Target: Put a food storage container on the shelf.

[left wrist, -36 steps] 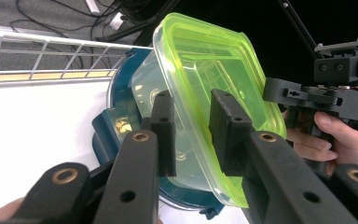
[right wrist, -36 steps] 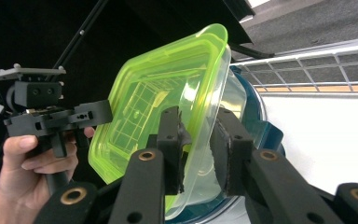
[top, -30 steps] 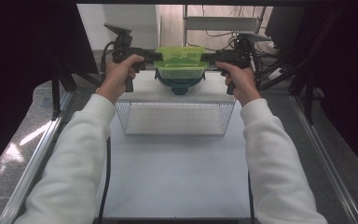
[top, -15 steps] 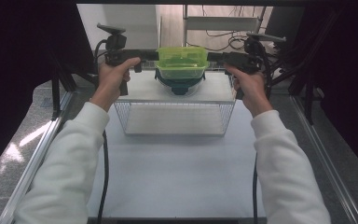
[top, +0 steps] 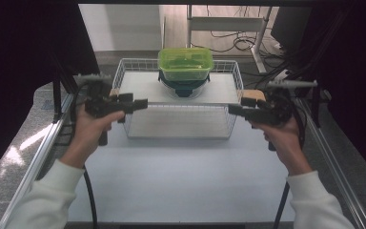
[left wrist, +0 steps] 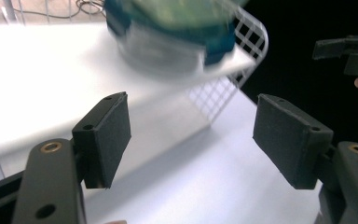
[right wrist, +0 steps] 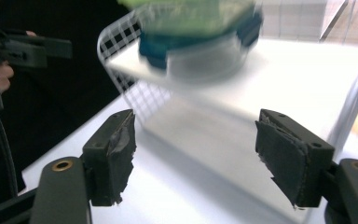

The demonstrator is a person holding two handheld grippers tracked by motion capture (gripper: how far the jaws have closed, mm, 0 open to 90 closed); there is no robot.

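Since the earlier frames, the left gripper (top: 140, 102) and right gripper (top: 233, 109) have been drawn off the box (top: 186, 64) to mid-frame; their jaws have just been opening and stand apart, empty. The box is left at top centre in the basket (top: 124, 71). Worn pads (right wrist: 116, 149) are shown in the right gripper view.

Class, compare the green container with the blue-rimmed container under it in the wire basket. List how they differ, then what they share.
The green container sits on top; the blue-rimmed container lies beneath, resting on the basket's shelf. The green container is translucent lime with a rectangular outline; the blue-rimmed container has a dark blue rim and a clear, rounder body. The green container shows fully from above; the blue-rimmed container is largely covered. Both sit stacked at the basket's back, untouched by either gripper.
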